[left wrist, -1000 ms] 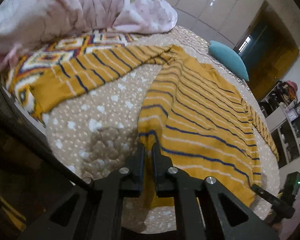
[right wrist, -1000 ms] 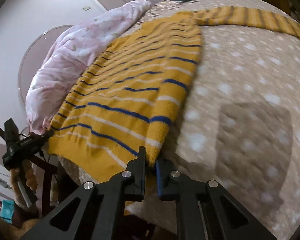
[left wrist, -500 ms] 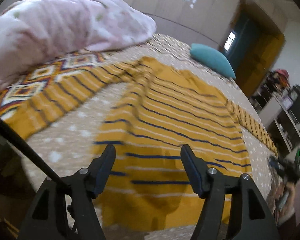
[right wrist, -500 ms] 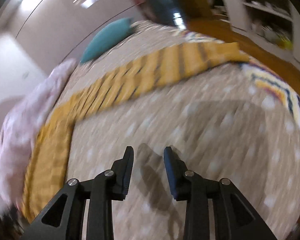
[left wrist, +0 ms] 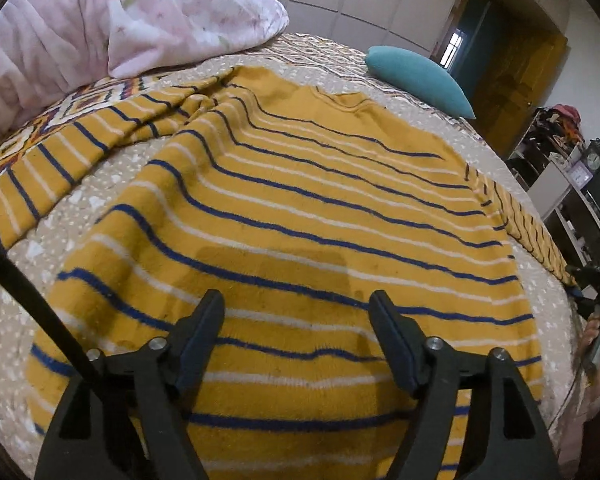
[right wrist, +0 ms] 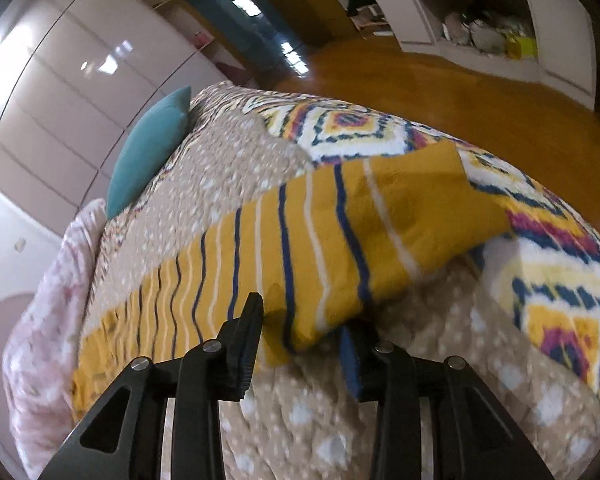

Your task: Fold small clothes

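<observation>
A mustard-yellow sweater (left wrist: 300, 216) with navy and white stripes lies spread flat on the bed, hem nearest me, sleeves out to both sides. My left gripper (left wrist: 298, 334) is open and empty above the sweater's lower body. In the right wrist view, the sweater's right sleeve (right wrist: 340, 232) stretches across the bed with its cuff at the right. My right gripper (right wrist: 304, 344) is open, its jaws on either side of the sleeve's near edge; the fabric partly covers the right finger.
A pink floral duvet (left wrist: 112, 24) is heaped at the bed's far left. A teal pillow (left wrist: 416, 76) lies at the head. The beige dotted bedspread (right wrist: 380, 432) has a patterned border (right wrist: 560, 280). Shelves (right wrist: 480, 20) and wooden floor lie beyond the bed.
Both grippers let go of the sweater's hem corners and opened. The left moved over the sweater's body. The right swung out to the right sleeve.
</observation>
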Tool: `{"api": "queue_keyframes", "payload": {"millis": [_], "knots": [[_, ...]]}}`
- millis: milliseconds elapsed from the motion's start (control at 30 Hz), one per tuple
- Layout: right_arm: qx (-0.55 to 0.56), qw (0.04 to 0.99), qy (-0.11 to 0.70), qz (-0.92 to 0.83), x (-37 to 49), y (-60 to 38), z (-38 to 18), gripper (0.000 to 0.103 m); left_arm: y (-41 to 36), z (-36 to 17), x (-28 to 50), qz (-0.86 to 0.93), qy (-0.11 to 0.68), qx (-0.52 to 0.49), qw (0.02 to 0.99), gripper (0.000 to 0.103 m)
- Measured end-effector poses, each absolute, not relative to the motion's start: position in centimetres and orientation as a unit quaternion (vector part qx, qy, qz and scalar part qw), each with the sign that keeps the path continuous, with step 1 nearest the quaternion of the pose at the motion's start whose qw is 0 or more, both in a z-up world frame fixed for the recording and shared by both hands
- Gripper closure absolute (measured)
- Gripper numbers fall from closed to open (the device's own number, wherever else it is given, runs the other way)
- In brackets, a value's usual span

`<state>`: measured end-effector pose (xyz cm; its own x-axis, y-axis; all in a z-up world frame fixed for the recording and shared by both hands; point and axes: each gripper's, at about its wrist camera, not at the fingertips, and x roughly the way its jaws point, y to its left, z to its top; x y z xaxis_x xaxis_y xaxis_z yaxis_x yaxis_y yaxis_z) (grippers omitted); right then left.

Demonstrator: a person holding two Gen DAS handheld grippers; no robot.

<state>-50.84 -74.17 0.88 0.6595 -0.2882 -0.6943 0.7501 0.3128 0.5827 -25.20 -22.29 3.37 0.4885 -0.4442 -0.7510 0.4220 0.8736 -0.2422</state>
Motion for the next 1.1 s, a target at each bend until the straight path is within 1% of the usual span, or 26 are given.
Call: {"api": "queue_keyframes", "payload": {"millis": [33,133,167,200,233,300,433,533,667,867,1000,1100], "knots": [[0.491,0.769,0.234,-0.336,-50.9,-74.8,0.8,0.064,-22.4,3.2,-25.3,-0.253,0.434,-0.009,0.865,0.023],[0.509,0.76,0.223,-0.336,-51.5,-75.9,0.7,0.065,-23.0,2.9,-25.8,-0.252,0.419,0.021,0.872,0.022],[0.516,0.757,0.225,-0.332,-51.6,-76.4,0.7,0.072,-23.2,2.9,-25.8,-0.252,0.418,0.029,0.873,0.022],[0.514,0.755,0.229,-0.336,-51.6,-76.5,0.8,0.089,-23.3,3.1,-25.8,-0.252,0.422,0.03,0.87,0.022],[0.509,0.754,0.234,-0.342,-51.5,-76.6,1.1,0.094,-23.3,3.7,-25.7,-0.263,0.429,0.016,0.864,0.022],[0.485,0.764,0.244,-0.349,-50.8,-76.3,2.7,0.096,-22.9,5.4,-25.2,-0.309,0.424,-0.035,0.85,0.022],[0.401,0.805,0.27,-0.345,-47.2,-73.2,7.2,0.096,-22.0,9.0,-23.7,-0.311,0.367,-0.068,0.874,0.022],[0.34,0.841,0.293,-0.302,-41.6,-68.9,10.7,0.096,-19.6,10.1,-22.4,-0.293,0.344,-0.1,0.887,0.022],[0.304,0.873,0.31,-0.223,-33.6,-62.5,12.9,0.096,-14.0,9.7,-20.8,-0.229,0.303,-0.137,0.915,0.022],[0.256,0.891,0.352,-0.128,-22.1,-52.1,12.3,0.096,-7.7,6.6,-17.5,-0.151,0.31,-0.204,0.916,0.022],[0.222,0.893,0.38,-0.089,-16.8,-46.2,10.8,0.096,-5.7,5.3,-16.1,-0.14,0.333,-0.244,0.9,0.022],[0.197,0.891,0.403,-0.068,-13.6,-42.0,9.1,0.097,-5.2,5.4,-15.8,-0.133,0.335,-0.249,0.899,0.022]]}}
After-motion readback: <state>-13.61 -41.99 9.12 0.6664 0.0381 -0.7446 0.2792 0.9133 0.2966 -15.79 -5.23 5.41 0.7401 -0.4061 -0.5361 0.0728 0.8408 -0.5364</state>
